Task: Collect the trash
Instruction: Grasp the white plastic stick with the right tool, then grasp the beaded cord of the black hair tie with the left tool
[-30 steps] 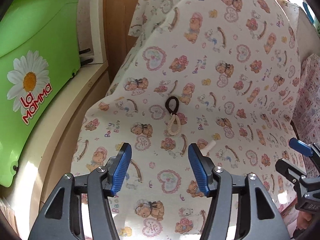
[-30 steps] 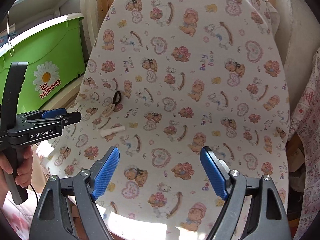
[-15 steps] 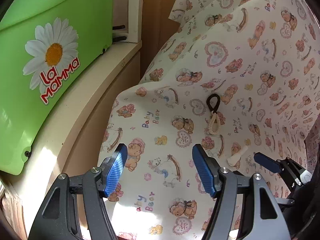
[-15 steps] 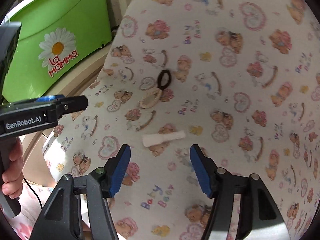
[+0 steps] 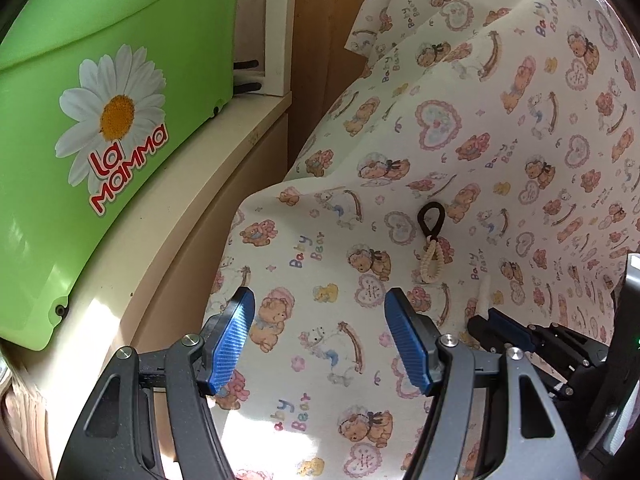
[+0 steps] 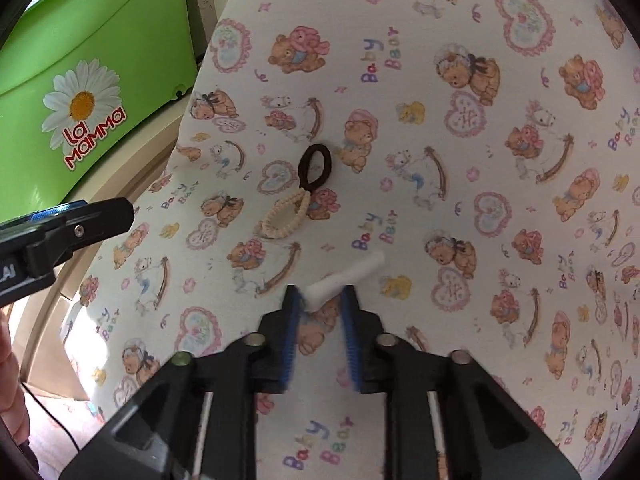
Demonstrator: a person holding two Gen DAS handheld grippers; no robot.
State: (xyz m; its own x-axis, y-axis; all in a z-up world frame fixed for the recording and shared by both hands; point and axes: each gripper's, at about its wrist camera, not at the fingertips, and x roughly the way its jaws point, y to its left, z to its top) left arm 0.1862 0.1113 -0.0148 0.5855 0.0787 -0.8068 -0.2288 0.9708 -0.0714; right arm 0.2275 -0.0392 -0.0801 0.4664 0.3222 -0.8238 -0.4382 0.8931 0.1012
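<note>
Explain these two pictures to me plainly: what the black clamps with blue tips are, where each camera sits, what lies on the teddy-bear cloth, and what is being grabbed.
There is no robot: a person holds two black hand-held grippers with blue pads, each carrying a wide-angle camera looking along its fingers. In the left camera's picture, the left gripper stands open, holding nothing. In the right camera's picture, the right gripper has its jaws nearly closed around one end of a small white paper roll, apparently the trash. On the teddy-bear printed cloth also lie a dark brown hair tie and a cream spiral hair tie, touching end to end. A green plastic bin with a daisy label stands to the left.
</note>
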